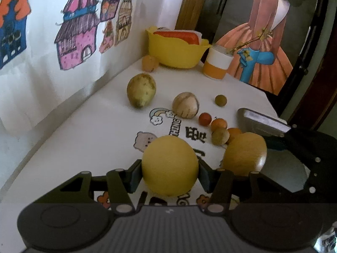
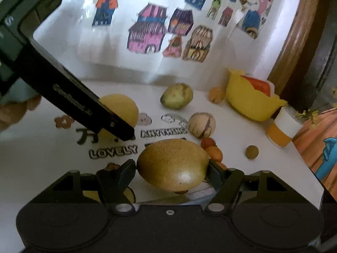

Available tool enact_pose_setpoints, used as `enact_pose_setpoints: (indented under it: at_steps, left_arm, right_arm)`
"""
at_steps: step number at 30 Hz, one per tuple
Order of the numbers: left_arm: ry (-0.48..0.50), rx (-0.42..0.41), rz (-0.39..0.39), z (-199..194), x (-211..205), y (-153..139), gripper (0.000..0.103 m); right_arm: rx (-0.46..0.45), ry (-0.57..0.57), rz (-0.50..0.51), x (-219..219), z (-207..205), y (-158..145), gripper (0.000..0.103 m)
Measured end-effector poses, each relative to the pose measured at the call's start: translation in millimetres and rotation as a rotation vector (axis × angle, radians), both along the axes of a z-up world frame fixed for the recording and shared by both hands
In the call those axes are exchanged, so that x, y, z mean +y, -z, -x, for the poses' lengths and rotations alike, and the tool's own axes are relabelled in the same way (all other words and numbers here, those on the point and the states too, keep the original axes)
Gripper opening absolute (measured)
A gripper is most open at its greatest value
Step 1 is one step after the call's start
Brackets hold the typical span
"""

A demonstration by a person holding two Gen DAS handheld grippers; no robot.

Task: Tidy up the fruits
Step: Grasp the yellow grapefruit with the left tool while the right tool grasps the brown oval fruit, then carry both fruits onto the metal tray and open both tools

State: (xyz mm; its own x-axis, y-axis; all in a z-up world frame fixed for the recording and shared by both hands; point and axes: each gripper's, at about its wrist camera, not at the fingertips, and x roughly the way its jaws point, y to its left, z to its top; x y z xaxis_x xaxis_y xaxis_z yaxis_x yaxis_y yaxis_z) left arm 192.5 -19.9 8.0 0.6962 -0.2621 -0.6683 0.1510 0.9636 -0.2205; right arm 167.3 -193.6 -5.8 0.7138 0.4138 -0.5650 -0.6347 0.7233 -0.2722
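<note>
On our white table (image 1: pixel 88 130), our left gripper (image 1: pixel 169 171) clamping the yellow melon (image 1: pixel 169 166), our right gripper (image 2: pixel 172 169) clamping the brown speckled fruit (image 2: pixel 172 164).

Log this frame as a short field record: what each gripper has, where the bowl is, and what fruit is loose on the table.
left gripper: shut on yellow round fruit
right gripper: shut on brown speckled fruit
yellow bowl: far end of table, holds a red-and-white item, not identifiable
striped cup: right of bowl
loose fruit: green oval fruit, pale striped fruit, several small orange and green fruits
fruit sorted into bowl: cannot tell
</note>
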Motion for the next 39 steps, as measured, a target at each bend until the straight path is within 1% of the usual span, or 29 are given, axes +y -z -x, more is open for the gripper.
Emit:
enact_pose_setpoints:
  at_steps: [3, 6, 8, 11, 15, 19, 21, 23, 26, 30, 37, 39]
  left_arm:
    - [0.016, -0.015, -0.003, -3.4, -9.2, -6.7, 0.059]
    - [0.041, -0.03, 0.0, -9.2, -23.9, -12.6, 0.059]
    - [0.063, -0.036, 0.006, -14.6, -36.3, -15.5, 0.059]
    - [0.1, -0.035, 0.02, -26.3, -58.5, -16.3, 0.059]
    - [0.148, -0.021, 0.038, -43.8, -91.6, -11.1, 0.059]
    - [0.191, -0.012, 0.039, -57.3, -125.9, -1.0, 0.059]
    - [0.203, -0.017, 0.026, -62.1, -141.1, 4.4, 0.06]
    - [0.223, -0.057, 0.001, -62.9, -153.7, 5.0, 0.06]
    - [0.233, -0.041, -0.011, -68.3, -168.4, 6.8, 0.06]
    - [0.249, -0.021, -0.021, -69.6, -180.8, 12.1, 0.06]
    - [0.262, 0.006, -0.042, -69.0, -188.0, 17.3, 0.06]
    - [0.262, 0.002, -0.048, -67.3, -189.1, 16.7, 0.06]
  right_arm:
    - [-0.015, 0.033, -0.025, -13.4, 2.0, -13.1, 0.073]
    - [-0.026, 0.093, -0.048, -36.9, -0.6, -28.5, 0.073]
    - [-0.04, 0.134, -0.04, -54.8, -4.2, -35.0, 0.073]
    - [-0.053, 0.213, -0.011, -86.7, -12.4, -36.2, 0.073]
    - [-0.041, 0.279, 0.013, -125.4, -26.5, -26.5, 0.073]
    - [-0.023, 0.305, 0.013, -151.4, -43.8, -7.4, 0.073]
    - [-0.015, 0.314, 0.002, -159.3, -52.9, 3.4, 0.073]
    - [-0.003, 0.322, -0.021, -166.3, -61.5, 12.1, 0.073]
    - [0.007, 0.333, -0.054, -177.5, -65.7, 20.1, 0.073]
    - [0.018, 0.331, -0.09, -180.9, -71.4, 26.2, 0.074]
    - [0.006, 0.327, -0.114, -183.9, -70.5, 27.1, 0.074]
    - [0.004, 0.328, -0.113, -183.9, -69.9, 27.5, 0.074]
